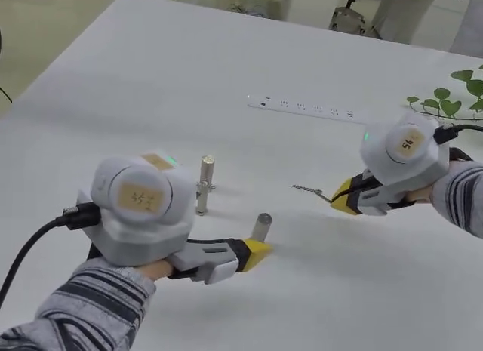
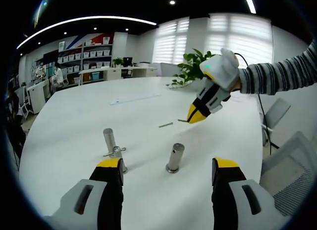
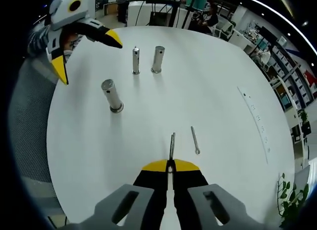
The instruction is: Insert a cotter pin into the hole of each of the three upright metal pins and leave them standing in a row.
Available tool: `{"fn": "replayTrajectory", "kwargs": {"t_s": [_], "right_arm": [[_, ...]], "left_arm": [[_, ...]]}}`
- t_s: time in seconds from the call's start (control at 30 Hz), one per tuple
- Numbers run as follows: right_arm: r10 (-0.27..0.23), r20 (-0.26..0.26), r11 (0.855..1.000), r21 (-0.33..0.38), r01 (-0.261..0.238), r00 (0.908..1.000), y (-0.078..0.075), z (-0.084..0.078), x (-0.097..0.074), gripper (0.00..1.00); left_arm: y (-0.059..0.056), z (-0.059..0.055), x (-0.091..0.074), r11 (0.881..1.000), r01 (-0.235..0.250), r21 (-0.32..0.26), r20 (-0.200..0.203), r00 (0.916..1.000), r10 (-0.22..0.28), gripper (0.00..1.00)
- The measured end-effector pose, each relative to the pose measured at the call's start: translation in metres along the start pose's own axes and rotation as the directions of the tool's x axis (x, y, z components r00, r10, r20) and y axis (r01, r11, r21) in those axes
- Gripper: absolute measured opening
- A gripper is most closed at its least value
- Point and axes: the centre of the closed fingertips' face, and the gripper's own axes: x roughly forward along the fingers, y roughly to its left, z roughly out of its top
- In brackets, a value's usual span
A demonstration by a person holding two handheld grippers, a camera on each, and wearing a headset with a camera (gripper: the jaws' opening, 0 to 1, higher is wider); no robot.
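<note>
The right gripper (image 3: 171,166), at the bottom of its own view, had its fingers pinched shut on a thin cotter pin (image 3: 172,145) that pointed ahead over the white counter (image 3: 213,67). A loose cotter pin (image 3: 194,140) lay on the counter just right of it. Three upright metal pins (image 3: 135,60) stood in the upper left. In the left gripper view, the left gripper (image 2: 167,164) held its fingers wide apart and empty. The near metal pin (image 2: 175,157) stood ahead between them. At centre left, a fitted cotter pin (image 2: 115,151) sat through one of the other two.
</note>
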Motion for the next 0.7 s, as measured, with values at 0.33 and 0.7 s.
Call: {"fn": "replayTrajectory", "kwargs": {"t_s": [0.33, 0.7], "right_arm": [[0.011, 0.031, 0.996, -0.092, -0.008, 0.9994, 0.033, 0.008, -0.015, 0.00], [0.017, 0.059, 0.972, -0.233, -0.003, 0.9981, 0.062, 0.021, -0.023, 0.00]], "left_arm": [[-0.018, -0.001, 0.004, 0.998, 0.063, 0.021, -0.007, 0.9980, -0.063, 0.61], [-0.031, 0.002, 0.005, 0.994, 0.104, 0.024, 0.009, 0.9945, -0.104, 0.49]]}}
